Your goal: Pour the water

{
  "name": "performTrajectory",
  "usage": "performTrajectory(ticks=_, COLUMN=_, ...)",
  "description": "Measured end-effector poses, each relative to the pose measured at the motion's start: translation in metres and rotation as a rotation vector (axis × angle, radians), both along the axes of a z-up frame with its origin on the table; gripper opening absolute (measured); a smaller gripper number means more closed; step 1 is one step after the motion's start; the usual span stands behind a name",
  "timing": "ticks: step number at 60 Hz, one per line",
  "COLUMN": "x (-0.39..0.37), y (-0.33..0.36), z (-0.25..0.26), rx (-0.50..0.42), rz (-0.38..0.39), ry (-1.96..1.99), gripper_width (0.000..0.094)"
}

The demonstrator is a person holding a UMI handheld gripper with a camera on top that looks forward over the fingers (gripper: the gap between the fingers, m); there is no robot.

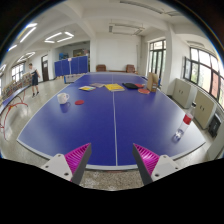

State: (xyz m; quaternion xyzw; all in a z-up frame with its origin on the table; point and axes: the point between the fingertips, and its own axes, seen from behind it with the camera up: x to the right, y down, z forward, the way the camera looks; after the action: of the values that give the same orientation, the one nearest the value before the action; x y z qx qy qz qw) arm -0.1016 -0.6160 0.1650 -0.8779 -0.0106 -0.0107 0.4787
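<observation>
My gripper (112, 160) hangs wide open and empty, its magenta pads (77, 155) above the near edge of the blue table-tennis table (100, 115). Beyond the fingers to the right, near the table's side edge, stands a small clear plastic bottle with a red cap (187, 119). Farther left sits a white cup (63, 98).

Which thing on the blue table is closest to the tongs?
The red-topped bottle at the table's right edge; the white cup and the rest lie farther beyond the open tongs.
</observation>
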Motion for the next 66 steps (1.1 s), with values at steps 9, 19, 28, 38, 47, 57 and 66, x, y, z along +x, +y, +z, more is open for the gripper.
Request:
performTrajectory(ticks=9, x=0.135, y=0.001, z=-0.057, rx=-0.031, rz=-0.059, ry=-0.066, gripper_width=0.0853)
performTrajectory(ticks=19, x=0.276, y=0.027, z=-0.082, rx=-0.012, rz=-0.103, ry=-0.096, gripper_width=0.0857)
performTrajectory(ticks=28, x=0.366, y=0.084, z=-0.085, rx=0.062, rz=-0.129, ry=-0.112, gripper_width=0.0854)
performTrajectory(ticks=38, x=0.430, y=0.143, z=-0.083, rx=0.121, rz=-0.178, ry=-0.055, gripper_width=0.0849)
performTrajectory(ticks=47, x=0.449, y=0.187, z=-0.084, rx=0.169, rz=-0.177, ry=-0.024, gripper_width=0.0785)
performTrajectory(ticks=57, x=0.461, y=0.208, z=-0.087, rx=0.207, rz=-0.191, ry=-0.024, gripper_width=0.0519)
performTrajectory(ticks=66, x=0.464, y=0.212, z=-0.086, rx=0.253, rz=-0.209, ry=-0.029, gripper_width=0.0388)
